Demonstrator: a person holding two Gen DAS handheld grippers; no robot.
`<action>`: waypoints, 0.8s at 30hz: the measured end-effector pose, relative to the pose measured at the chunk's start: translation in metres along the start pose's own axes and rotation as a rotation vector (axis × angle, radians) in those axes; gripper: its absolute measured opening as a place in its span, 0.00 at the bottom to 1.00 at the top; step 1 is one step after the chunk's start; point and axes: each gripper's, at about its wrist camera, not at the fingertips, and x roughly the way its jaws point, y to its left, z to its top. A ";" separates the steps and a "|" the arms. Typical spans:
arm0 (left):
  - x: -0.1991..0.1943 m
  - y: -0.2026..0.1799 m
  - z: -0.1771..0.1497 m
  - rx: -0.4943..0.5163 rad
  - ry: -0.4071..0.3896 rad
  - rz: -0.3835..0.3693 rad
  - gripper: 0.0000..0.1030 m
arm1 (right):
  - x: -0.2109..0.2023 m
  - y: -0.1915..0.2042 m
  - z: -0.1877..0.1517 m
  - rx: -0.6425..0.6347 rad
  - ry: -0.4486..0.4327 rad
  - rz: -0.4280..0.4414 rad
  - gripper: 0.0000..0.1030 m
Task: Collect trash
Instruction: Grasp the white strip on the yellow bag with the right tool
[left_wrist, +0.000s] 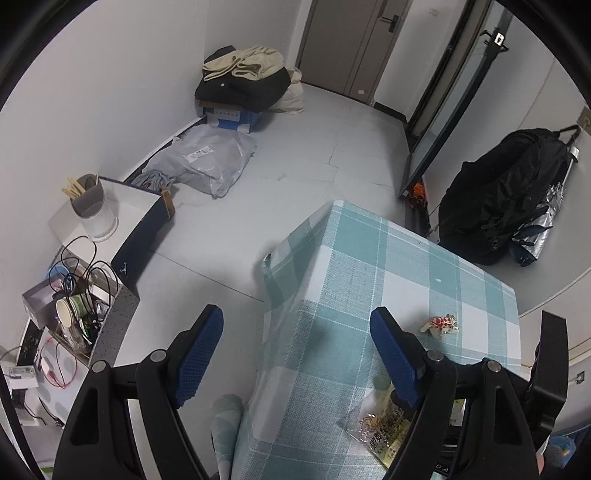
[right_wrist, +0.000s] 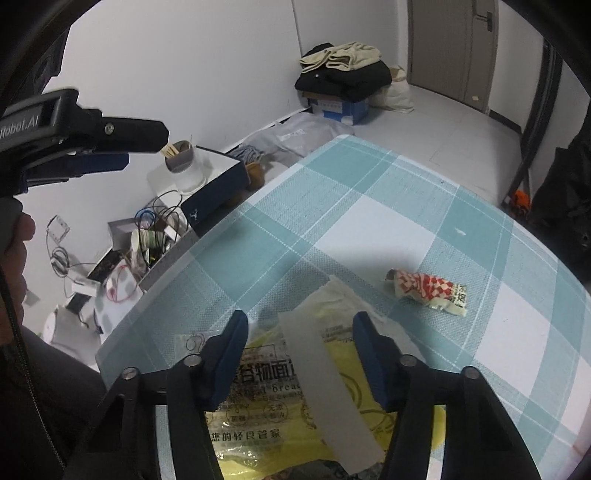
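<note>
Now, right gripper (right_wrist: 299, 350) low over yellow bag (right_wrist: 258, 391) on checked surface (right_wrist: 369, 229), jaws apart astride it, not pressing, left gripper (left_wrist: 295, 350) jaws released and empty, red wrapper (right_wrist: 428, 291) lying nearby, floor box (right_wrist: 166, 254) holding paper cups (right_wrist: 146, 238) and cables, tub (left_wrist: 88, 203) holding chopsticks.

yellow bread bag (right_wrist: 295, 398): "谷物面", "bread", "您的轻食管家" | left gripper (right_wrist: 92, 147) housing: "Robot.AI" | right gripper (left_wrist: 447, 469) body: "DA", partly cut off | grey mailer (left_wrist: 207, 158) label: unreadable
</note>
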 end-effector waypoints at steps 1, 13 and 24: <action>0.001 0.002 0.000 -0.007 0.005 -0.001 0.77 | 0.001 0.001 -0.001 -0.011 0.006 -0.005 0.42; 0.012 0.007 -0.003 -0.053 0.081 -0.100 0.77 | 0.000 -0.002 -0.003 -0.003 0.029 -0.006 0.14; 0.032 -0.011 -0.028 -0.033 0.278 -0.259 0.77 | -0.042 -0.031 -0.001 0.135 -0.081 0.075 0.12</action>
